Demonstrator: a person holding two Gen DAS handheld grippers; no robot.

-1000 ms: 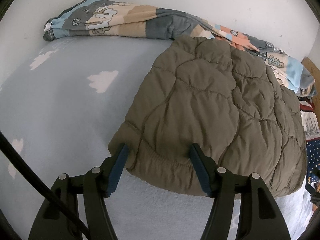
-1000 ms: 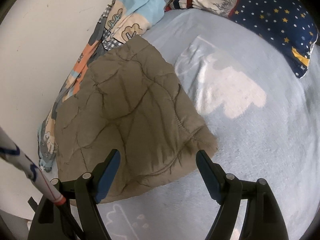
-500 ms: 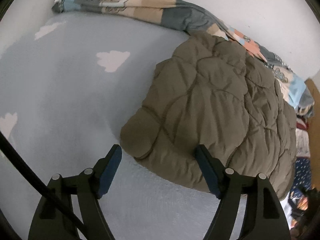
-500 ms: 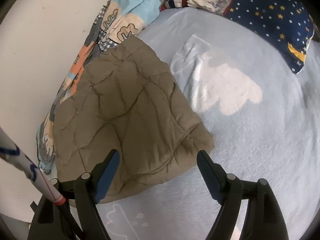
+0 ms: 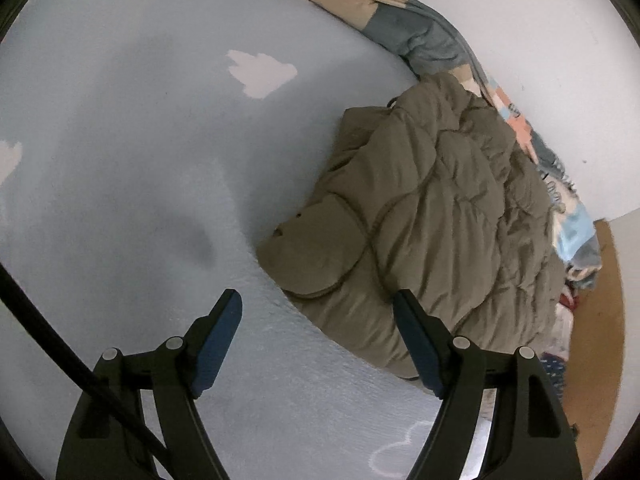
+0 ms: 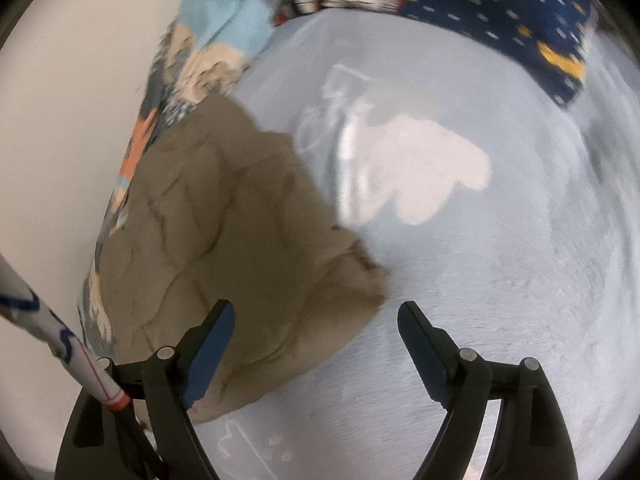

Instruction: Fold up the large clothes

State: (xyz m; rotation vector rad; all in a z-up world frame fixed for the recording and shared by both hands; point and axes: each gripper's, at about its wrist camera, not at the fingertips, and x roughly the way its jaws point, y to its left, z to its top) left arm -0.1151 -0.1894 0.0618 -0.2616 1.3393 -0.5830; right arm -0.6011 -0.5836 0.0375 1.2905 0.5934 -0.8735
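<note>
On the bed: olive-brown quilted puffer jacket point(image 5: 436, 216) lies folded into a thick bundle on the pale blue cloud-print sheet point(image 5: 132, 168), filling the right half of the left wrist view and the left half of the right wrist view, its far edge against the patchwork cartoon-print blanket point(image 5: 404, 16).
Left gripper point(image 5: 316, 312): fingers spread, nothing pinched; the jacket's near edge lies beyond the right-hand pad.
Right gripper point(image 6: 314, 324): jaws opening, no cloth pressed between them; the jacket's corner lies past the tips.
Risk: puffy layers may spring open, since nothing holds them down.
Risk: a shallow grab could catch only the top layer and drag the fold apart.
Surroundings: navy star-print pillow point(image 6: 520, 12) upper right, well apart.
Obstruction: blanket crowds the jacket's far side.
</note>
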